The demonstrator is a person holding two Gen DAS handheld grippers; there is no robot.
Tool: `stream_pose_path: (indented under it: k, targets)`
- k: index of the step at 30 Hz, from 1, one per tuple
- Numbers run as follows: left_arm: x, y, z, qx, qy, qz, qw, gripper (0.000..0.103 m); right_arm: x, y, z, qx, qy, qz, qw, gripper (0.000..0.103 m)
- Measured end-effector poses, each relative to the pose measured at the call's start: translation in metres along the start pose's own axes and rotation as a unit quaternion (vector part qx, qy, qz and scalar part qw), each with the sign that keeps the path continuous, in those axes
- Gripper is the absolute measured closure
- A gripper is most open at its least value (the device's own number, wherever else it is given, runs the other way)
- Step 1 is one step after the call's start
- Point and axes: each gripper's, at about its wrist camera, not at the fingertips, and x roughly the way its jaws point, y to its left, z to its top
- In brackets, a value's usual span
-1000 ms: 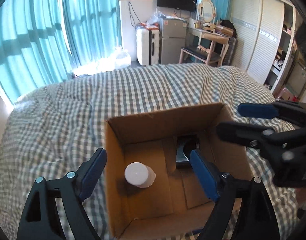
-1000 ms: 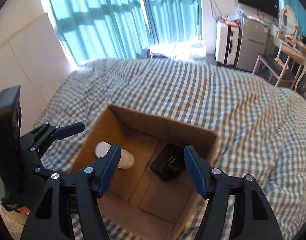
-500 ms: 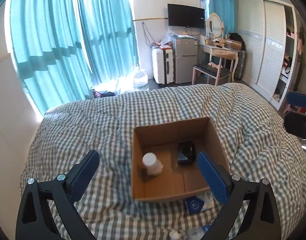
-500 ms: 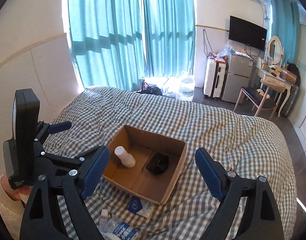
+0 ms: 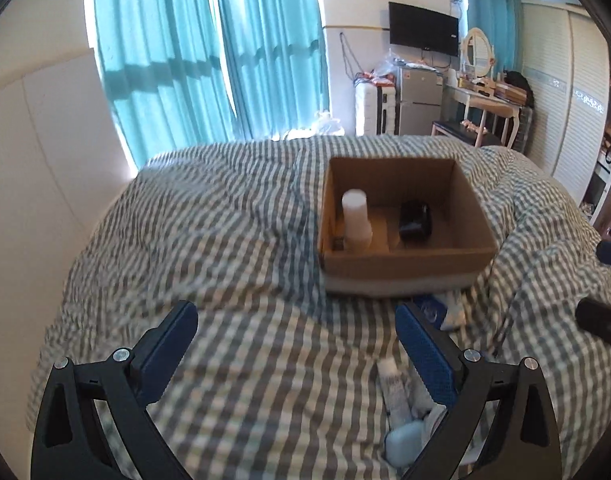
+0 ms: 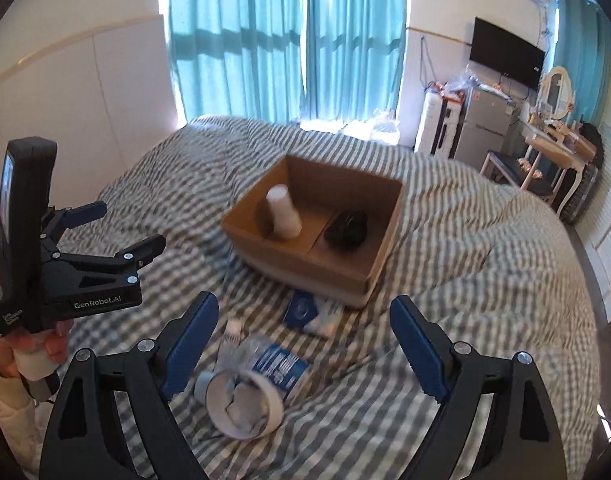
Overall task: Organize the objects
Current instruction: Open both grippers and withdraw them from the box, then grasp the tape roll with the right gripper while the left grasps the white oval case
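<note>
An open cardboard box (image 5: pixel 405 260) (image 6: pixel 305 268) sits on the checked bed. Inside it stand a white bottle (image 5: pixel 356 220) (image 6: pixel 283 216) and a black object (image 5: pixel 414 220) (image 6: pixel 346 228). In front of the box lie a blue-and-white packet (image 6: pixel 305 310) (image 5: pixel 441 312), a white tube (image 6: pixel 231 336) (image 5: pixel 393 392), a plastic bottle with a blue label (image 6: pixel 273 360) and a white paper cup (image 6: pixel 243 404) stuffed with tissue. My left gripper (image 5: pixel 297 348) (image 6: pixel 121 226) is open and empty, near the bed. My right gripper (image 6: pixel 305 344) is open and empty above the cup.
The checked duvet (image 5: pixel 225 240) covers the whole bed. A white wall panel (image 5: pixel 37 160) borders its left side. Teal curtains (image 6: pixel 285 40), a suitcase, a small fridge (image 6: pixel 485 124) and a dressing table stand beyond the bed.
Both grippers have pulled back and away from the box, staying open. The loose items in front of the box have come into view.
</note>
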Motion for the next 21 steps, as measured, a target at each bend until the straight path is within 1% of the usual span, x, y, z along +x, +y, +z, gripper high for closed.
stream_pose_path:
  k: [3, 6, 7, 10, 12, 14, 21]
  targets:
    - [0.009, 0.004, -0.029, -0.012, 0.026, -0.002, 0.9996, 0.001, 0.028, 0.019, -0.028, -0.011, 0.032, 0.009, 0.999, 0.015]
    - [0.011, 0.007, -0.056, -0.014, 0.037, -0.005, 0.9992, 0.001, 0.052, 0.037, -0.055, -0.019, 0.066, 0.021, 0.997, 0.015]
    - [0.012, 0.007, -0.064, -0.012, 0.041, -0.009, 0.9991, 0.001, 0.059, 0.042, -0.063, -0.025, 0.077, 0.02, 0.997, 0.015]
    - [0.02, 0.008, -0.081, -0.006, 0.06, -0.016, 0.9981, 0.001, 0.074, 0.052, -0.078, -0.041, 0.092, 0.0, 0.995, 0.015]
    - [0.026, 0.013, -0.087, -0.013, 0.07, -0.018, 0.9973, 0.001, 0.082, 0.055, -0.086, -0.041, 0.104, -0.006, 0.994, 0.015]
    - [0.03, 0.018, -0.091, -0.02, 0.076, -0.024, 0.9966, 0.001, 0.086, 0.055, -0.09, -0.036, 0.114, 0.001, 0.993, 0.015]
    - [0.03, 0.014, -0.094, -0.009, 0.072, -0.02, 0.9972, 0.001, 0.098, 0.058, -0.098, -0.051, 0.126, -0.017, 0.991, 0.015]
